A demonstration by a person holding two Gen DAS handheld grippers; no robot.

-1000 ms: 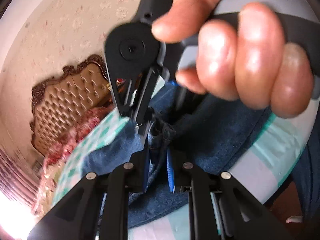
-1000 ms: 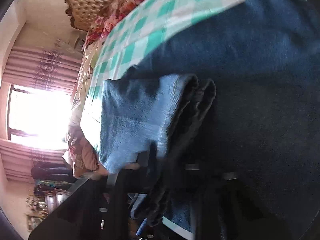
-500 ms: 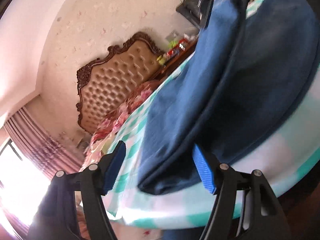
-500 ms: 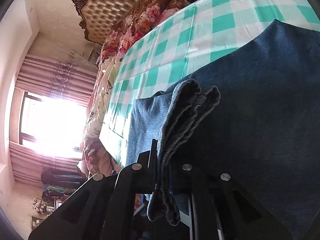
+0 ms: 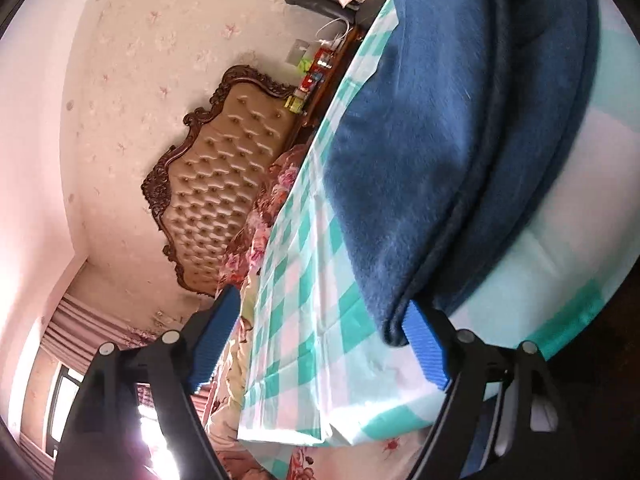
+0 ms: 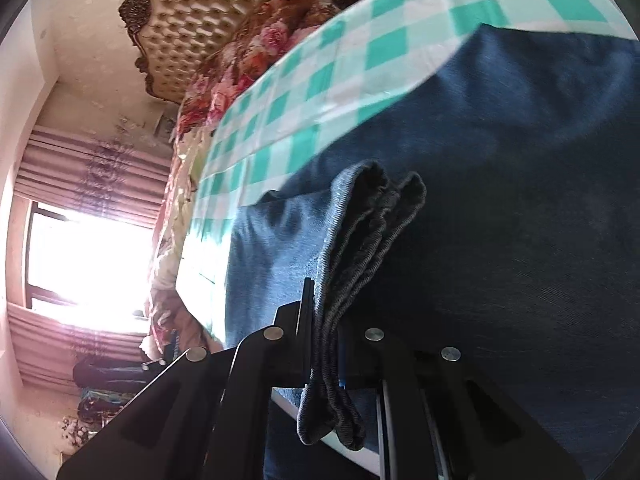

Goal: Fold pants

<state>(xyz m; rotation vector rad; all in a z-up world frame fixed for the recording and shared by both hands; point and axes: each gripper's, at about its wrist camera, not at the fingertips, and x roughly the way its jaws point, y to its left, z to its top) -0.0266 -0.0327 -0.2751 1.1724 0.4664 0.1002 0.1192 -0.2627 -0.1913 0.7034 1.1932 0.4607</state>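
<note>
the pants (image 5: 452, 140), dark blue denim, lay folded on the green-and-white checked cloth (image 5: 304, 280) that covered the table. in the left wrist view they formed a thick stack of layers, with the rounded fold edge reaching toward the near corner of the cloth. the left gripper (image 5: 320, 344) stood with its fingers spread wide, gripping nothing; its blue pads (image 5: 216, 336) showed bare, and the right-hand pad sat just beside the fold edge of the pants, though whether it touched them could not be told.

in the right wrist view the right gripper (image 6: 324, 332) had its fingers drawn narrow, pinching a bunched hem of the pants (image 6: 500, 220). the hem's stitched edges stuck up beyond the fingertips and a short loop of it hung below them. the rest of the denim spread across the cloth (image 6: 340, 68) beyond the fingers.

past the far edge of the cloth stood a tufted headboard (image 5: 224, 184) with a carved dark frame, flowered bedding (image 6: 256, 52) beside it, and pink curtains (image 6: 80, 160) around a bright window (image 6: 84, 256).
</note>
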